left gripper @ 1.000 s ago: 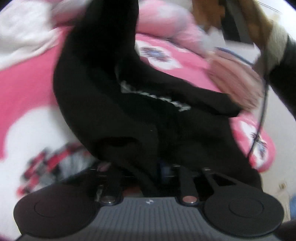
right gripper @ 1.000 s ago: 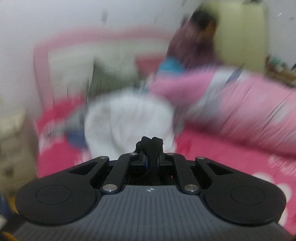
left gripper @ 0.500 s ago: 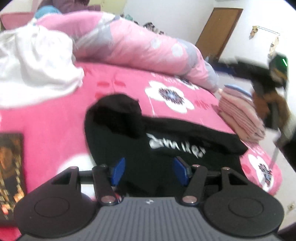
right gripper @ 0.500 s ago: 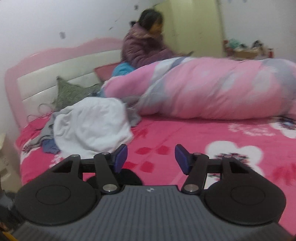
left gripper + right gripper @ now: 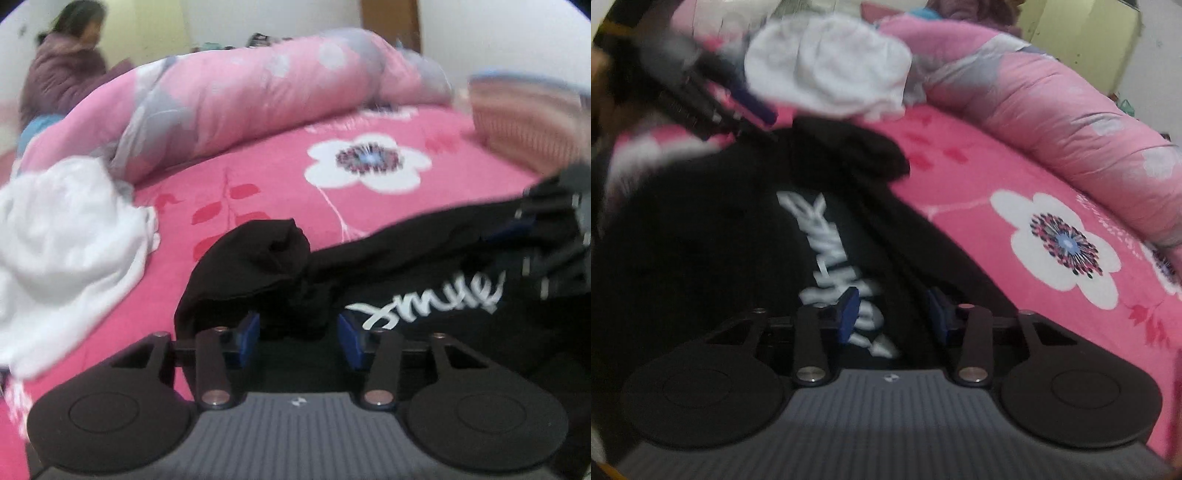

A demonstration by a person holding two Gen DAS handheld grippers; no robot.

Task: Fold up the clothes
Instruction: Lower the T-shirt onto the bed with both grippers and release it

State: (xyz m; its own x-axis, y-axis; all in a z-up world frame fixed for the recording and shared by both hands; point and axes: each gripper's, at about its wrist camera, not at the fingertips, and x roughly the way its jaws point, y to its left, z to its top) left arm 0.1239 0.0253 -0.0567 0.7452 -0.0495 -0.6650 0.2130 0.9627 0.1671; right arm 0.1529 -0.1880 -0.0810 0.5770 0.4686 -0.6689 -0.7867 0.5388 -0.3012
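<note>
- White garment: crumpled heap at the left of the bed, beside the black sweatshirt's bunched end.
- Left gripper: jaws apart after just closing somewhat; black fabric lies between the blue pads, not pinched.
- Black sweatshirt: lies on the pink floral bedsheet, white script lettering facing up.
- Right gripper: jaws apart, having just been closing; sweatshirt beneath and between the pads, which do not press on it.
- Rolled pink duvet: along the far edge.
- Folded pink pile: at right, blurred.
</note>
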